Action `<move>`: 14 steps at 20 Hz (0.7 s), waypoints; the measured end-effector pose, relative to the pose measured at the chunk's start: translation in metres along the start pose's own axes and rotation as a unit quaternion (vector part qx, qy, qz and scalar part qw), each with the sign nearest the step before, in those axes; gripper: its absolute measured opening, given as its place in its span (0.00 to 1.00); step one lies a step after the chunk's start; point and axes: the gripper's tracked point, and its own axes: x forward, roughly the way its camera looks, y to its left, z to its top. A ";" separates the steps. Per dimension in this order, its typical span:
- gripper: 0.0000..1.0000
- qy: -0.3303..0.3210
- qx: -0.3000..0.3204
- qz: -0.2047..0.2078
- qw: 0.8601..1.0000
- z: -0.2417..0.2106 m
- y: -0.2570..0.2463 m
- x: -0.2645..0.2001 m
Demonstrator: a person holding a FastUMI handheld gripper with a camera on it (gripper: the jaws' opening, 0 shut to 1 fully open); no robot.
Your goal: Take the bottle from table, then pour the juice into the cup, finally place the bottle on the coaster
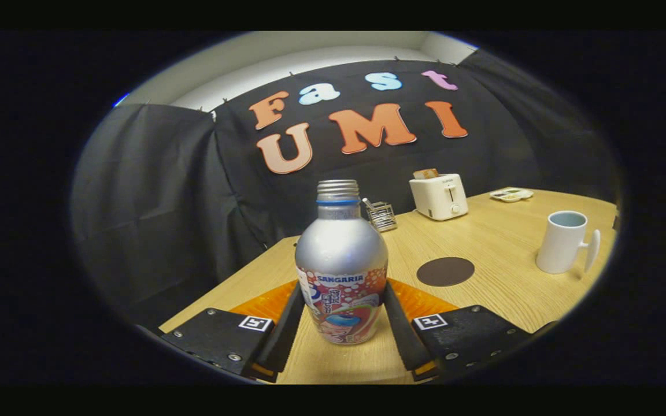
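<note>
A silver aluminium bottle [341, 254] with a screw cap and a colourful label stands upright between my fingers. My gripper [343, 286] is shut on it, one finger pressing each side of the label. Whether its base rests on the wooden table [500, 300] or hangs just above it, I cannot tell. A round dark brown coaster [445, 271] lies flat on the table beyond my right finger. Further right of the coaster stands a white cup [564, 241], upright with its handle pointing right.
A white toaster [439, 196] with a slice of bread in it stands at the back of the table. A small wire rack [381, 215] is to its left and a white dish [511, 195] to its right. An orange mat [263, 303] lies under the fingers.
</note>
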 end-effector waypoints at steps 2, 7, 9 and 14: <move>0.74 -0.004 0.038 0.002 0.999 0.011 -0.007 0.001; 0.74 -0.005 0.164 0.017 0.986 0.028 -0.023 0.008; 0.74 -0.005 0.209 0.016 0.978 0.032 -0.033 0.009; 0.74 -0.020 0.313 0.004 0.950 0.044 -0.066 0.014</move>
